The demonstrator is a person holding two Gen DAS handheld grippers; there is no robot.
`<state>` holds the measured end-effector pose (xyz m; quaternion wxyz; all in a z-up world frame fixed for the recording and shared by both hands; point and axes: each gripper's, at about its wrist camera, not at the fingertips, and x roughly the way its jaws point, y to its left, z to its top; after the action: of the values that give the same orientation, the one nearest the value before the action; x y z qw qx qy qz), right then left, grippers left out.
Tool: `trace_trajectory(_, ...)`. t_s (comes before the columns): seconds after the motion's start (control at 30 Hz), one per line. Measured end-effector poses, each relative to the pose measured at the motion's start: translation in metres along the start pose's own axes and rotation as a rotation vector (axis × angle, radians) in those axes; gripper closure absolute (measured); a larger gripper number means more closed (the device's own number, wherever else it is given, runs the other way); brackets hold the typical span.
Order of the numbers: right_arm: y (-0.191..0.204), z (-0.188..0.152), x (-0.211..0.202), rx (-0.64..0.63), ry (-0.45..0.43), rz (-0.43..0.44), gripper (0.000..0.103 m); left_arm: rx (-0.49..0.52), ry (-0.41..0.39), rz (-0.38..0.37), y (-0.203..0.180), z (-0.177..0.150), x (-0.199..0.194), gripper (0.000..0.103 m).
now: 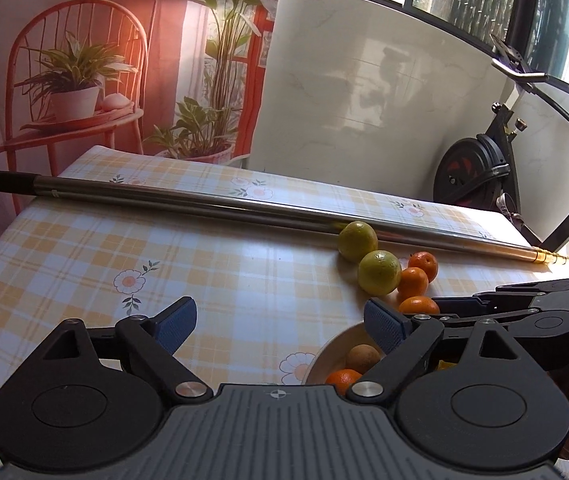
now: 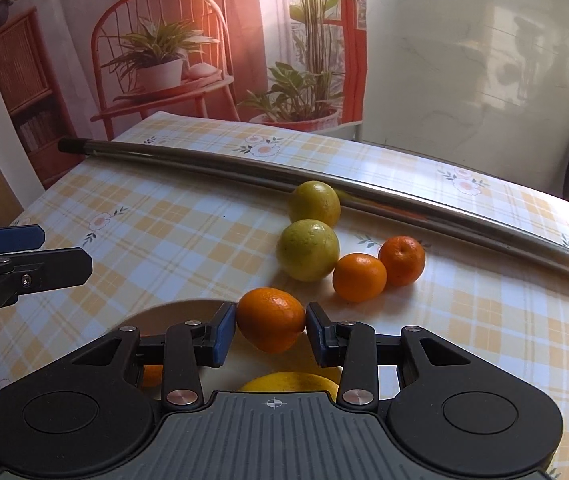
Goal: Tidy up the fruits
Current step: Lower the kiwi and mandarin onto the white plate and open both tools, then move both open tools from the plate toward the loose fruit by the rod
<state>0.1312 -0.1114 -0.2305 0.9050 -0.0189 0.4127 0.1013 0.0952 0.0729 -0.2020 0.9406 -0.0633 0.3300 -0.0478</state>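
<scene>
Left wrist view: the left tongs (image 1: 280, 326) stand wide apart with nothing between them, above the checked tabletop (image 1: 204, 264). Only here does the bowl (image 1: 324, 356) show its contents, a kiwi (image 1: 363, 357) and an orange (image 1: 342, 378).

Right wrist view: the right tongs (image 2: 271, 330) are clamped on a mandarin (image 2: 270, 318) over the bowl's rim; a yellow fruit (image 2: 290, 382) lies below.

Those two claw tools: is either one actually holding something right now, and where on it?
The right gripper pinches a small orange mandarin across its middle, one pad on each side. The left gripper is wide open and holds nothing.
</scene>
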Motion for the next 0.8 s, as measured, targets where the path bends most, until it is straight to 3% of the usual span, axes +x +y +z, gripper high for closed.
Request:
trace_trajectory(0.17,0.005,0.001,0.005,-0.023,0.022,0.001,0.067,-0.061,0.037,0.032,0.009,0.000,0.006,0.009)
trace_trajectory(0.37,0.007,0.005,0.006,-0.035,0.018,0.005,0.067,-0.117,0.024,0.021,0.019,0.001,0.004,0.009)
trace_trajectory(0.6,-0.002,0.007,-0.014,0.015,-0.065,-0.040,0.066,-0.196,0.030,0.005,0.027,0.003,0.003,0.009)
trace_trajectory(0.8,-0.016,-0.002,-0.035,0.077,-0.134,-0.087,0.065,-0.156,0.011,0.052,0.021,0.006,0.000,0.009)
